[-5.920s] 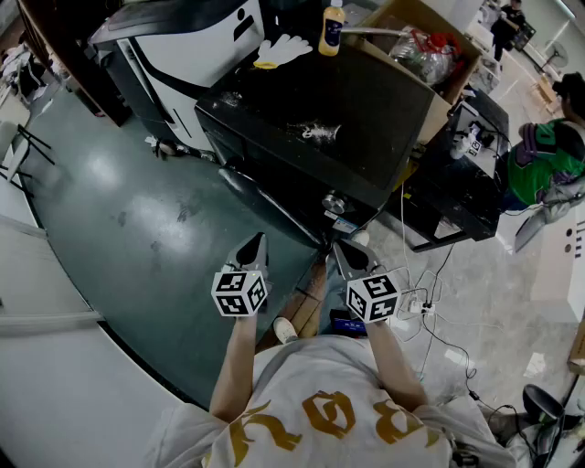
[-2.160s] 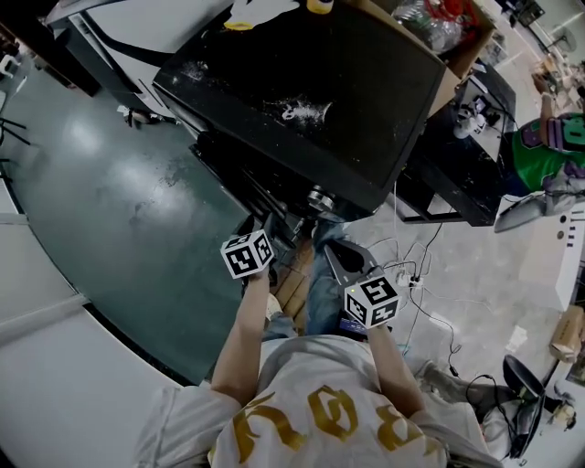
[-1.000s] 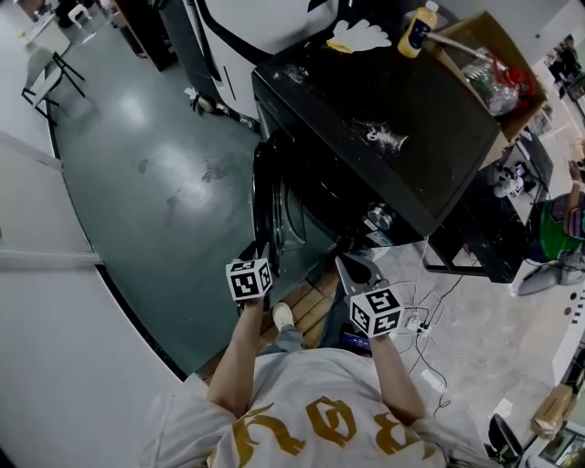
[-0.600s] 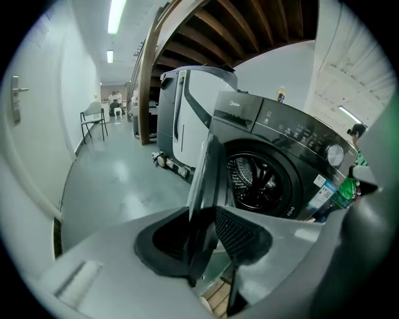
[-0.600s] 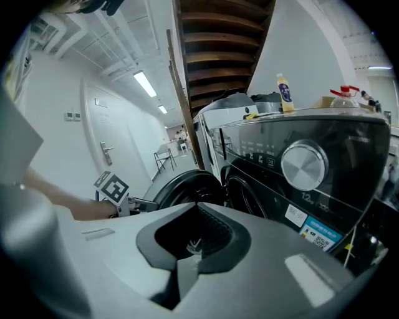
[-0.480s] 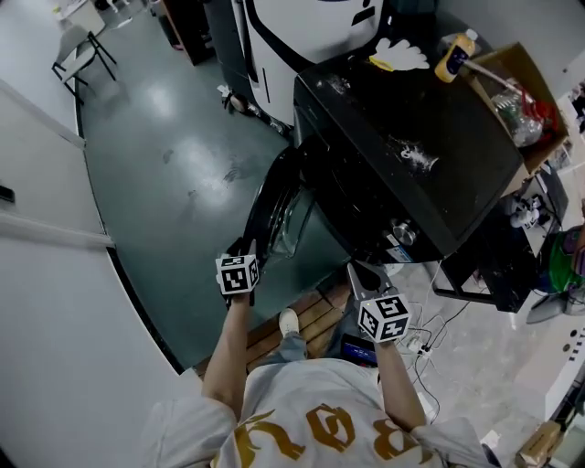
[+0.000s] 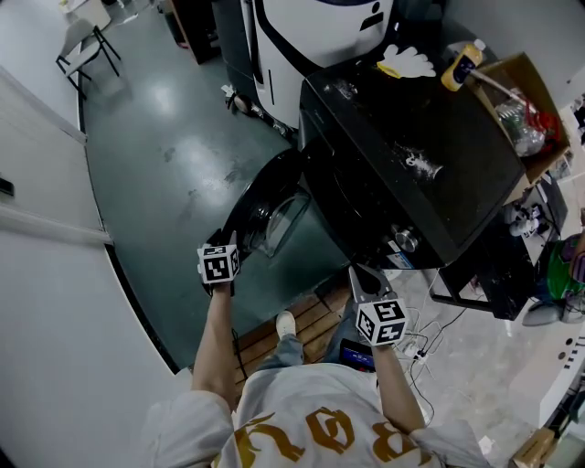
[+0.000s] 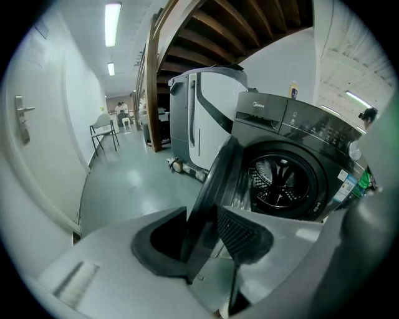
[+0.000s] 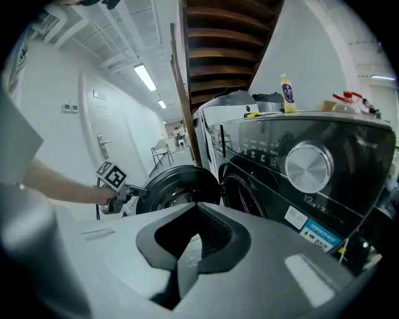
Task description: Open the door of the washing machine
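Observation:
The black washing machine (image 7: 411, 164) stands at centre right in the head view. Its round door (image 7: 265, 206) hangs swung out to the left, with the drum (image 8: 280, 180) exposed. My left gripper (image 7: 222, 241) is shut on the door's outer edge; in the left gripper view that edge (image 8: 215, 180) runs between the two pads of my left gripper (image 8: 202, 233). My right gripper (image 7: 358, 274) hovers below the machine's front corner, apart from it. In the right gripper view the right gripper (image 9: 184, 261) is shut with nothing in it, facing the door (image 9: 177, 187) and control dial (image 9: 308, 167).
On the machine's top lie a yellow bottle (image 7: 462, 64), a white glove (image 7: 407, 62) and a cardboard box (image 7: 521, 101). A white machine (image 7: 311, 27) stands behind. A wooden pallet (image 7: 306, 320) and cables (image 7: 425, 347) lie by my feet. Green floor (image 7: 164, 164) spreads left.
The door went from shut to wide open, swinging out leftward with my left gripper clamped on its edge. My right gripper stayed near the machine's front corner.

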Tool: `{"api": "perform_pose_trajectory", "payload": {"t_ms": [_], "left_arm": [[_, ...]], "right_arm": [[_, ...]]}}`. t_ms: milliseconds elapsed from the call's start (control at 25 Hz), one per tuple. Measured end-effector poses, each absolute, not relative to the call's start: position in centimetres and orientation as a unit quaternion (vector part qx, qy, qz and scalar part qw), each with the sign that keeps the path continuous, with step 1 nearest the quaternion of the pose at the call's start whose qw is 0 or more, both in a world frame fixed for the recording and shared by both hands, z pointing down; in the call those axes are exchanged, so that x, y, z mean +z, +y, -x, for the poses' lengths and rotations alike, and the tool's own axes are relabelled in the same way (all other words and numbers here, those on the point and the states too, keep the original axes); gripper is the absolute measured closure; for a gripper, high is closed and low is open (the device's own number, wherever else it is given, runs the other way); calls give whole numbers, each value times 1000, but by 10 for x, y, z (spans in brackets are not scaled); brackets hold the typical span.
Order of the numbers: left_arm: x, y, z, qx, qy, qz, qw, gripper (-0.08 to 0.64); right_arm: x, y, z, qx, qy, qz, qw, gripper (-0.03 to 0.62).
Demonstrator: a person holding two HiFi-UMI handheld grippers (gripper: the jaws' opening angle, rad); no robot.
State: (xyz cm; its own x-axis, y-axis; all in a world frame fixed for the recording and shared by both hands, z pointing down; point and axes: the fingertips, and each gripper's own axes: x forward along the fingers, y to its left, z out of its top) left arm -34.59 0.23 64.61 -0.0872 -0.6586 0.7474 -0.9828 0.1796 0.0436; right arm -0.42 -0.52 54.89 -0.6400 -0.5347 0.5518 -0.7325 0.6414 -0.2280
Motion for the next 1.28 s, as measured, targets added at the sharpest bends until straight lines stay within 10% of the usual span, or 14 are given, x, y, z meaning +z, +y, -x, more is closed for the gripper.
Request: {"api": "perform_pose_trajectory", "payload": {"t_ms": [1280], "left_arm": [[645, 0, 358, 267, -711, -579, 297, 406]], "right_arm": [[558, -6, 7, 226, -874, -359, 238, 571]]}}
